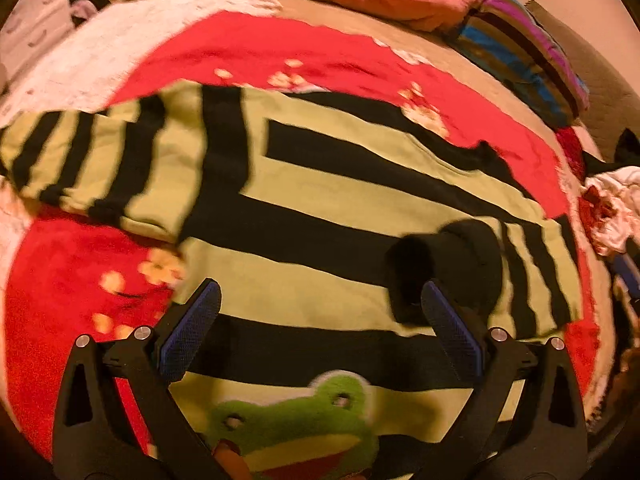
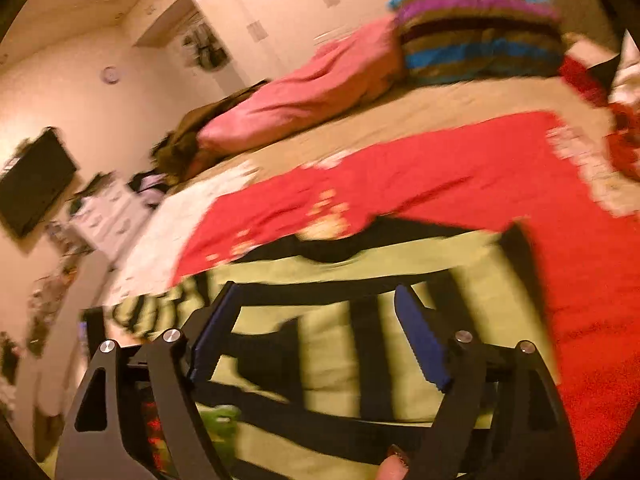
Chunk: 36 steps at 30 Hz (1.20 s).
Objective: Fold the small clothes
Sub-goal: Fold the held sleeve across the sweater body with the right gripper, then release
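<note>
Now the striped top (image 1: 320, 208) lies flat on the bed (image 1: 100, 52), right under both claws. Left claw (image 1: 320, 300) and right claw (image 2: 316, 304) are wide open (holding nothing). Its long sleeve (image 1: 80, 160) sticks out nearer the left claw.

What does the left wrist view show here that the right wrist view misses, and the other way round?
Only the left wrist view shows the frog patch on the striped sweater, a sleeve folded across its chest, and the left gripper, open above it.

Only the right wrist view shows the wall television, the white dresser and the right gripper, also open.

Both show the green-and-black sweater lying on the red blanket, the pink pillow and the striped cushion.
</note>
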Tool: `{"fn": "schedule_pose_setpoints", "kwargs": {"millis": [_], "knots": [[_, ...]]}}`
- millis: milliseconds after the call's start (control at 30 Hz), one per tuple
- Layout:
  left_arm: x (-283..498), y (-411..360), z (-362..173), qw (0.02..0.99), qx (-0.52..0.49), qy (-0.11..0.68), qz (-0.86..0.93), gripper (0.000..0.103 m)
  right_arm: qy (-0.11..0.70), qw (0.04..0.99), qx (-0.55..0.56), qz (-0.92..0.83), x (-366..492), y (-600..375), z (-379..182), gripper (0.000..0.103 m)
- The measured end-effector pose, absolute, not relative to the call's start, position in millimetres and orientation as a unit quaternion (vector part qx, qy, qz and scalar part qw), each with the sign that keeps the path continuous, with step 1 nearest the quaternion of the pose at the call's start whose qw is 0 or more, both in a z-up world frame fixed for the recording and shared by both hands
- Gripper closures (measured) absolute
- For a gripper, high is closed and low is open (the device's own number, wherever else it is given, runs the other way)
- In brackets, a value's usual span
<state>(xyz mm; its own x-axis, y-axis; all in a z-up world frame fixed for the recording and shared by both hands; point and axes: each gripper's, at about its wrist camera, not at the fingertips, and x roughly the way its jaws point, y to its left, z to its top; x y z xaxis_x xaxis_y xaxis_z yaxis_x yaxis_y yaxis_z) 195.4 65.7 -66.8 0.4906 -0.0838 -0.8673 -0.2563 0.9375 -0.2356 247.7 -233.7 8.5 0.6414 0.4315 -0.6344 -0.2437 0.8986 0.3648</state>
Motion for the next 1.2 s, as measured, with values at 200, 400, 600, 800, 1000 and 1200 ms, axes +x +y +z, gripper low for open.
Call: {"fn": "schedule_pose_setpoints", "kwargs": {"millis": [200,400,600,800,1000,1200], "knots": [[212,38,-71,0.832,-0.214,0.511,-0.013,0.009,0.403,0.906,0.087,0.099,235,-280,-28,0.025],[236,22,-87,0.814,-0.243,0.527,-0.011,0.014,0.417,0.9,0.081,0.101,236,-275,-41,0.025],[247,1,-84,0.83,-0.224,0.508,-0.049,0.103,0.428,0.896,0.077,0.084,237,-284,-48,0.025],[251,21,-49,0.863,-0.176,0.47,-0.058,0.103,0.438,0.892,0.084,0.082,238,-286,-52,0.025],[259,65,-22,0.888,-0.126,0.442,-0.003,0.103,0.443,0.887,0.078,0.104,243,-270,-53,0.025],[274,94,-66,0.857,-0.107,0.503,0.047,0.083,0.467,0.874,0.047,0.125,248,-237,-66,0.025]]}}
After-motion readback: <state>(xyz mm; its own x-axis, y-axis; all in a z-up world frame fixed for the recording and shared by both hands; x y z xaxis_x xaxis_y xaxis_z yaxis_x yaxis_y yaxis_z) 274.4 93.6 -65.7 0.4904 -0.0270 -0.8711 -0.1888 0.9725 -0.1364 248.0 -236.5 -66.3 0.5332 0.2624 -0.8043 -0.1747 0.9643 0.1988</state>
